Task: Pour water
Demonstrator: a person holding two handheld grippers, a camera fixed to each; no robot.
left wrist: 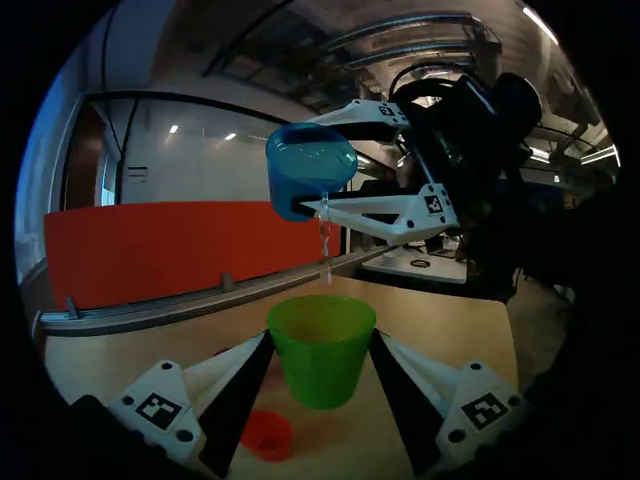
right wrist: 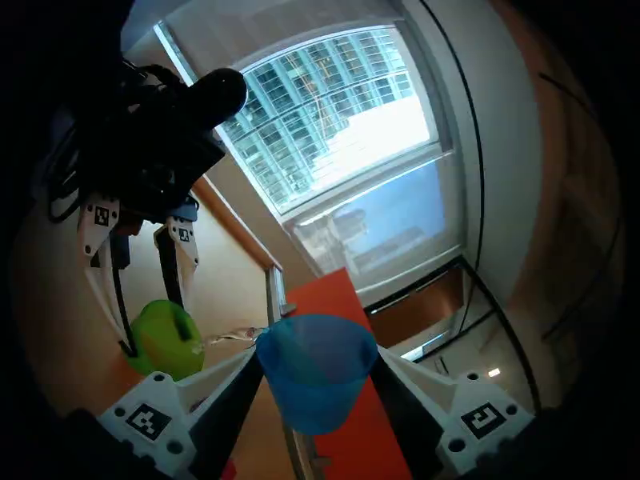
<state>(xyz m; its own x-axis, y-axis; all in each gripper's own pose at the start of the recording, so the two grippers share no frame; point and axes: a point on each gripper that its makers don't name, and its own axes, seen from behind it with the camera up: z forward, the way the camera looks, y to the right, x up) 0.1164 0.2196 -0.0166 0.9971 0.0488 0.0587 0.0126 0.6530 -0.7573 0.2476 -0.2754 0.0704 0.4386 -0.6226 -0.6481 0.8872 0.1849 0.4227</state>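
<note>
My left gripper (left wrist: 322,352) is shut on a green cup (left wrist: 322,348) that stands upright just above the wooden table (left wrist: 448,320). Above it my right gripper (left wrist: 308,164) holds a blue cup (left wrist: 308,172), tipped toward the green one. A thin stream of water (left wrist: 325,244) falls from the blue cup's rim toward the green cup's mouth. In the right gripper view the blue cup (right wrist: 316,368) sits between that gripper's fingers (right wrist: 317,360), with water (right wrist: 232,336) running over to the green cup (right wrist: 166,338), which the left gripper (right wrist: 148,320) grips.
A small red cup (left wrist: 268,434) lies on the table below the green one. An orange partition (left wrist: 176,244) runs along the table's far edge, with a glass wall behind. A large window (right wrist: 344,136) shows in the right gripper view.
</note>
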